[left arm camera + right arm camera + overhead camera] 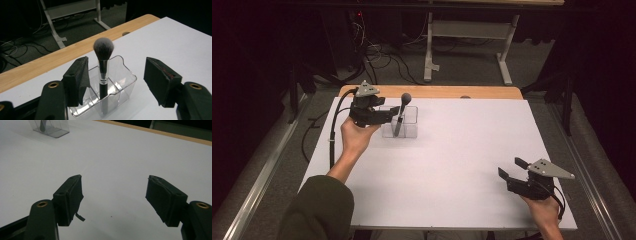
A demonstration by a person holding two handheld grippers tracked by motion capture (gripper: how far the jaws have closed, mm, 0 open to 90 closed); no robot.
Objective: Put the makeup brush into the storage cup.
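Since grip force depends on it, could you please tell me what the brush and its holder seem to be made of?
Brush: soft grey-white bristles, probably synthetic; a shiny silver ferrule that looks like metal; a glossy black handle, plastic or lacquered wood.
Holder: clear, hard, glossy plastic, likely acrylic, since the table shows through its walls and the edges catch the light.

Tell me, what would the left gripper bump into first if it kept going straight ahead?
Probably the makeup brush standing upright in the clear organizer. The left gripper has its jaws open, with the brush lined up between them. The organizer's near wall might touch first; depth is hard to judge.
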